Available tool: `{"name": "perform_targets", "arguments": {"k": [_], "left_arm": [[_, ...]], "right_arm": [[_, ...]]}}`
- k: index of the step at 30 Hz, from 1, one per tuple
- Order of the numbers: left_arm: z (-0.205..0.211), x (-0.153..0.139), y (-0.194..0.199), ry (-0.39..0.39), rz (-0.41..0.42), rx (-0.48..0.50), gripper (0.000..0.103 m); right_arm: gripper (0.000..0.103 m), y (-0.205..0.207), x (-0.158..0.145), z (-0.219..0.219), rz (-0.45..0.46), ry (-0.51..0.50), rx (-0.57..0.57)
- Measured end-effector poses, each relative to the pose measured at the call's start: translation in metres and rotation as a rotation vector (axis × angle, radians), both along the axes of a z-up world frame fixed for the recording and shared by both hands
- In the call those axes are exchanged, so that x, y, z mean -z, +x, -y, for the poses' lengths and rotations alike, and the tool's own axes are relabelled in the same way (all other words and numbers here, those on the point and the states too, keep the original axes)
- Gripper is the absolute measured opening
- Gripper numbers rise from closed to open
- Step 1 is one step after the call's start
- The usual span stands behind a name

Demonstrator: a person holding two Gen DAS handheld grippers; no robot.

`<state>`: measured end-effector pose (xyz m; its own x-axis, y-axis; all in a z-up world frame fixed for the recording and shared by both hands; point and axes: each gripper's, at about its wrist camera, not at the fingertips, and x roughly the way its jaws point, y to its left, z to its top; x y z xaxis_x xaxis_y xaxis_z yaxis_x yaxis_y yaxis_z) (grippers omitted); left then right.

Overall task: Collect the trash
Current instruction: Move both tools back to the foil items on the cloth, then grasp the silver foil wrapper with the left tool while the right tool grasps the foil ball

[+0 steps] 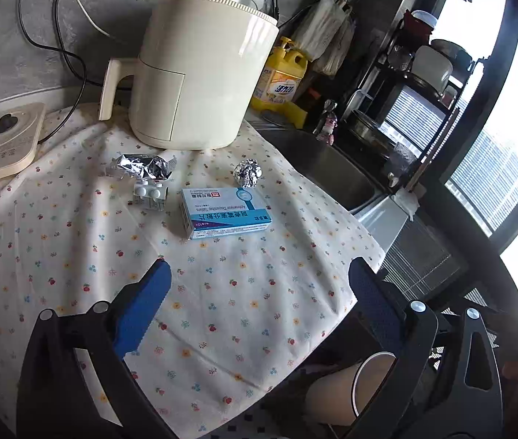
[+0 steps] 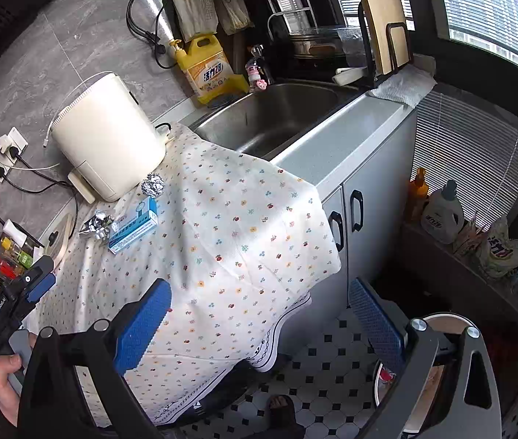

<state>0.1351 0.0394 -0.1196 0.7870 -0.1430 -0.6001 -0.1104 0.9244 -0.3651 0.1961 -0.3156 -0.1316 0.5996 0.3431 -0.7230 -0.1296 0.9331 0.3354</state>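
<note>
The wall [image 2: 86, 33] is grey stone with plug sockets [image 2: 6, 153]. A flowery cloth [image 2: 244, 226] covers the bench. Beside it sits a shiny metal sink [image 2: 277, 117] above grey cupboard doors [image 2: 350, 212]. The floor [image 2: 324, 376] has white tiles with small black squares. Bright daylight comes through big windows [image 2: 493, 11] with blinds.

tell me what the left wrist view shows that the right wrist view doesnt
Only the left wrist view shows the pill blister pack lying in front of the crumpled foil wrapper, and the top of the beige induction cooker.

Only the right wrist view shows the cupboard doors under the sink, the tiled floor, a sandalled foot, and the open left gripper from outside.

Both show the floral cloth, the blue medicine box, the foil ball, the cream air fryer, the yellow detergent bottle and the sink.
</note>
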Motion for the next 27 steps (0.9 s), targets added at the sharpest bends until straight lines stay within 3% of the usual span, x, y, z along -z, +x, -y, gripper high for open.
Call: {"name": "perform_targets", "arguments": {"k": [14, 27], "left_arm": [[-0.089, 0.016, 0.034, -0.077, 0.005, -0.067, 0.092], [-0.137, 0.042, 0.088, -0.159, -0.042, -0.033, 0.089]], "right_arm": [[0.095, 0.023, -0.001, -0.062, 0.018, -0.012, 0.016], [0.095, 0.041, 0.005, -0.117, 0.013, -0.016, 0.023]]}}
